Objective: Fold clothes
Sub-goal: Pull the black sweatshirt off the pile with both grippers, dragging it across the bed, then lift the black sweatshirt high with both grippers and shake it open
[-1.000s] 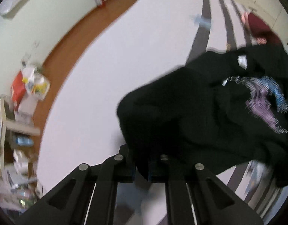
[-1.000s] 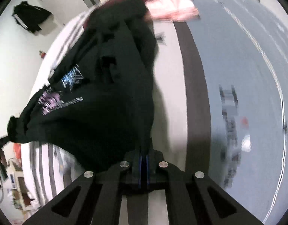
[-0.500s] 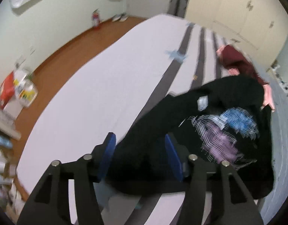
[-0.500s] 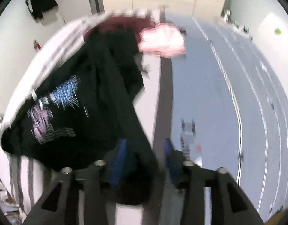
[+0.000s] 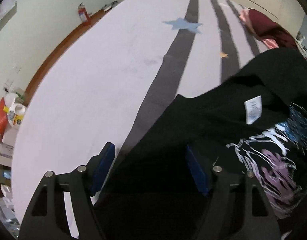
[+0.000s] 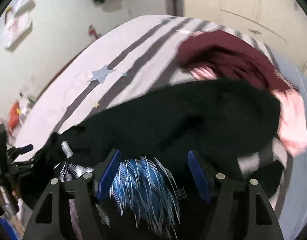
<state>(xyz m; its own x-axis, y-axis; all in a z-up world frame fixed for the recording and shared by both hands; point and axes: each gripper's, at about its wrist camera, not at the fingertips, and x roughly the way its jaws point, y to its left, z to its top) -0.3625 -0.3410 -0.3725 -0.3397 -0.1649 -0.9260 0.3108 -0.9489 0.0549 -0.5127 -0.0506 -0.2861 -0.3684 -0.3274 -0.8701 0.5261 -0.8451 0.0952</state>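
Observation:
A black T-shirt [image 5: 223,120] with a blue, white and purple print lies spread on the striped bed cover [image 5: 93,70]. It also fills the middle of the right wrist view [image 6: 193,116]. My left gripper [image 5: 150,160] is open, its blue pads on either side of the shirt's near edge, holding nothing. My right gripper [image 6: 153,166] is open above the blue print [image 6: 145,182], holding nothing. The left gripper also shows at the far left of the right wrist view [image 6: 19,154].
A maroon garment [image 6: 233,58] and a pink one [image 6: 293,132] lie piled beyond the black shirt. A blue star [image 5: 183,25] marks the cover. Boxes and bottles [image 5: 11,116] stand on the floor left of the bed. A fire extinguisher [image 5: 82,14] stands by the wall.
Both grippers were shut on the black shirt and held it up a second ago. They have opened, and the shirt now lies on the bed.

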